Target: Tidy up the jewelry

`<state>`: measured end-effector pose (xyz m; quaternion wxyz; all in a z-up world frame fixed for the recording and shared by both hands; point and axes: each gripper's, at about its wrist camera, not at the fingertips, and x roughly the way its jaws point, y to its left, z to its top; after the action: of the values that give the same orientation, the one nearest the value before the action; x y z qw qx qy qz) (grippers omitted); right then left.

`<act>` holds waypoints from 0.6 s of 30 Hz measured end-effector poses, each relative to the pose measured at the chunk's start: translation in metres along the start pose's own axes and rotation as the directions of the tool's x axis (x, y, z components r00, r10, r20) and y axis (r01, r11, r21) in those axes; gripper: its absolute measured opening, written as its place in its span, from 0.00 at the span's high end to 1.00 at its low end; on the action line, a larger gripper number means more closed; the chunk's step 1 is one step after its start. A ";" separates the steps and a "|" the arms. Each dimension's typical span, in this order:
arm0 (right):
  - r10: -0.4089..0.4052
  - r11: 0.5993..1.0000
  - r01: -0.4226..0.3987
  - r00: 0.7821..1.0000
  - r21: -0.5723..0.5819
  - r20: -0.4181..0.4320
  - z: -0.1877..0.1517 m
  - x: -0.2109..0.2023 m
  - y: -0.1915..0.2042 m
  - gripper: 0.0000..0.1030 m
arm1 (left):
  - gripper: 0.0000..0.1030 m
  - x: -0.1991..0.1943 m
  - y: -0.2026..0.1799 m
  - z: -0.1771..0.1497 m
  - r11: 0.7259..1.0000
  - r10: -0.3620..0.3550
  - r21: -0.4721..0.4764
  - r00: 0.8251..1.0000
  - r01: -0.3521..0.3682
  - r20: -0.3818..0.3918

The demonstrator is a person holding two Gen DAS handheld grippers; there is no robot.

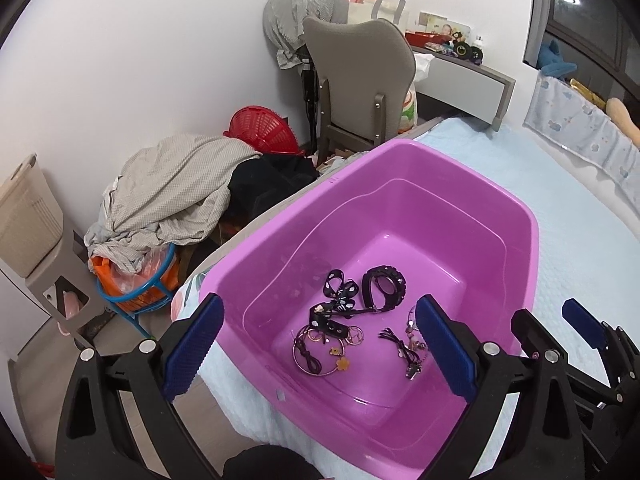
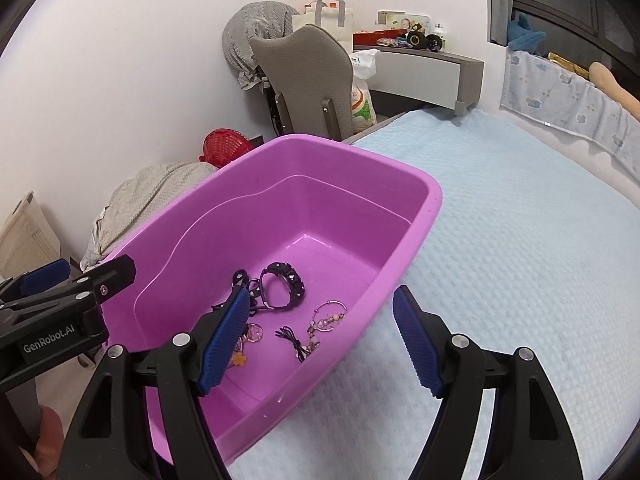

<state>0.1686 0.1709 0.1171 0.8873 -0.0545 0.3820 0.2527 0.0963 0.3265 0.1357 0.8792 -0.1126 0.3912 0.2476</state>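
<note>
A purple plastic tub [image 1: 516,208] [image 2: 424,216] sits on the light blue bed cover. Jewelry lies on its floor: a black watch [image 1: 385,287] [image 2: 282,284], a black patterned ribbon strap [image 1: 340,300], a gold bangle with a flower charm [image 1: 318,354], a beaded hoop [image 2: 330,314] and a small black tassel piece [image 1: 402,346] [image 2: 294,340]. My left gripper [image 1: 320,350] is open and empty, held over the tub's near side. My right gripper [image 2: 320,344] is open and empty, straddling the tub's right wall. The right gripper's left finger hides part of the ribbon and bangle.
The bed [image 2: 520,240] stretches right, with a padded bumper [image 2: 568,92] at its far side. Left of the bed lie a clothes pile [image 1: 172,196], a red basket [image 1: 262,128], a blue-framed basket [image 1: 140,280] and a grey chair [image 1: 360,80]. A desk [image 2: 420,68] stands behind.
</note>
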 end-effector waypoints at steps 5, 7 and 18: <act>-0.002 1.000 0.002 1.000 0.003 0.003 -0.004 -0.008 0.001 0.31 | 0.08 -0.009 -0.002 -0.003 1.000 0.003 0.002 1.000 -0.003 0.010; -0.006 1.000 0.006 1.000 -0.001 0.006 -0.005 -0.011 0.003 0.31 | 0.08 -0.011 -0.002 -0.003 1.000 0.002 0.003 1.000 -0.002 0.013; -0.011 1.000 0.011 1.000 0.009 0.023 -0.010 -0.025 0.001 0.31 | 0.08 -0.020 -0.002 -0.008 1.000 0.007 -0.001 1.000 -0.007 0.018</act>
<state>0.1470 0.1592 0.1281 0.8932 -0.0497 0.3728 0.2467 0.0812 0.3146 0.1454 0.8817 -0.1094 0.3835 0.2520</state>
